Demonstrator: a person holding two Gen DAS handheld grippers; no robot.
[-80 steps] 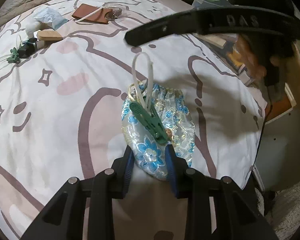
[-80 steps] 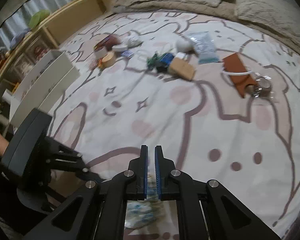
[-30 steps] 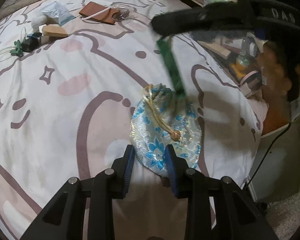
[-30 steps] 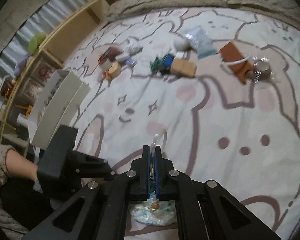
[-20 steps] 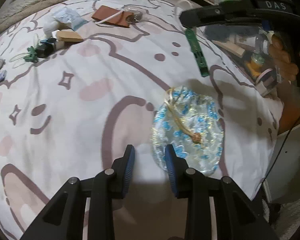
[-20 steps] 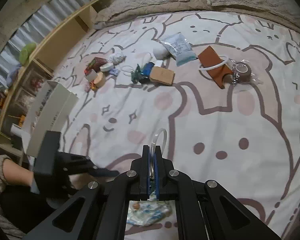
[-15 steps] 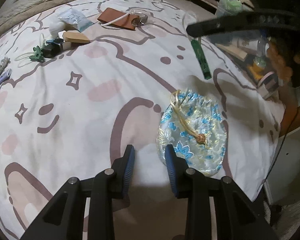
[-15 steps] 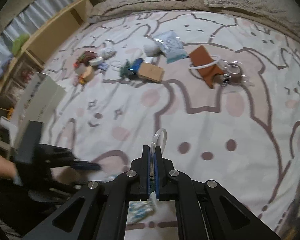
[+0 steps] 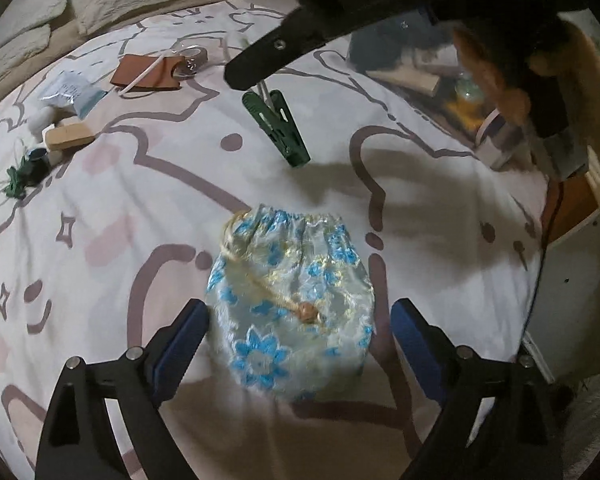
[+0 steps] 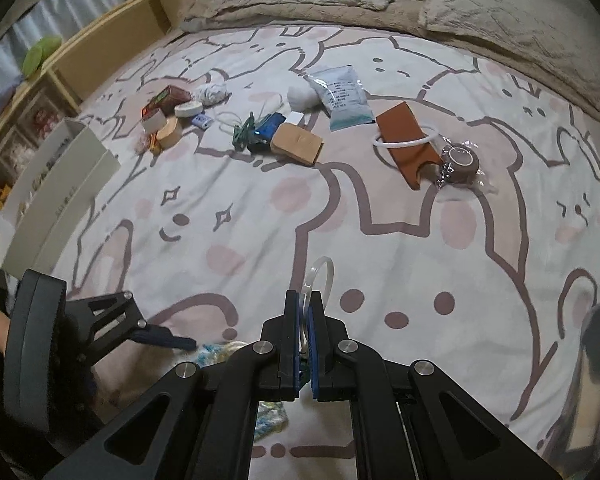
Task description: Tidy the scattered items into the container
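Two grippers work at the bed's near edge: left gripper (image 9: pixel 297 330) spread wide astride the drawstring pouch (image 9: pixel 291 296), right gripper (image 10: pixel 304 334) clamping the green clip (image 9: pixel 279 127) above it, likely awaiting pouch opening.

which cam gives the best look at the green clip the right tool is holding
The left wrist view. There the green clip hangs in full side view under the right tool, above the bedspread. In the right wrist view it is almost wholly hidden between the shut fingers; only its clear loop sticks out ahead of the right tool.
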